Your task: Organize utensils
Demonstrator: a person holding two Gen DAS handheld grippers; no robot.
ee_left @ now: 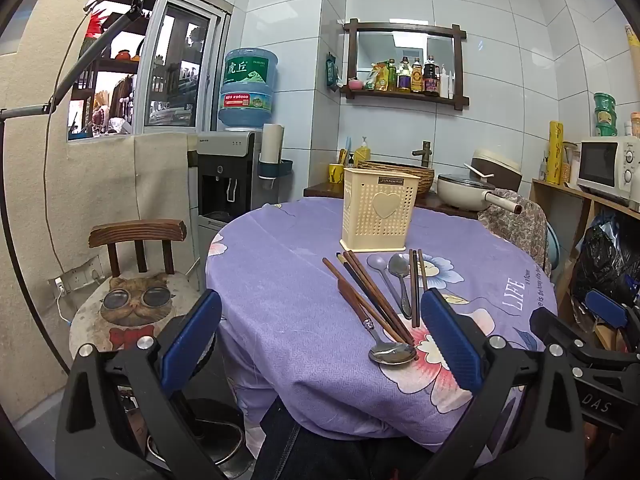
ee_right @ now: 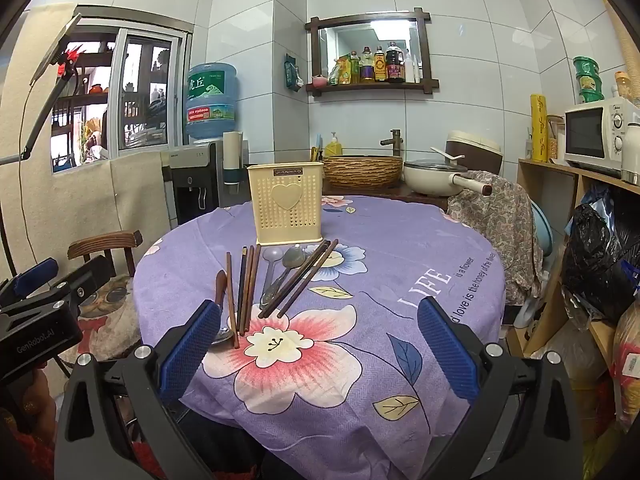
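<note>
A cream perforated utensil holder [ee_left: 379, 213] [ee_right: 287, 203] stands upright on the purple flowered tablecloth [ee_left: 288, 304] [ee_right: 384, 280]. In front of it lie several brown chopsticks [ee_left: 376, 300] [ee_right: 246, 292], a wooden-handled metal spoon [ee_left: 390, 353] [ee_right: 221, 292], a steel spoon [ee_left: 400, 276] [ee_right: 288, 264] and a pale plastic spoon [ee_left: 378, 266] [ee_right: 270, 260]. My left gripper [ee_left: 320, 344] hovers open near the table's front edge, with nothing between its fingers. My right gripper [ee_right: 318, 350] is open too, empty, over the flower print.
A wooden chair with a cat cushion [ee_left: 136, 300] stands left of the table. A cloth-draped chair [ee_right: 496, 216] is at the far right. Behind are a counter with a basket sink [ee_right: 362, 170] and pan [ee_right: 434, 178], and shelving with a microwave [ee_right: 596, 136].
</note>
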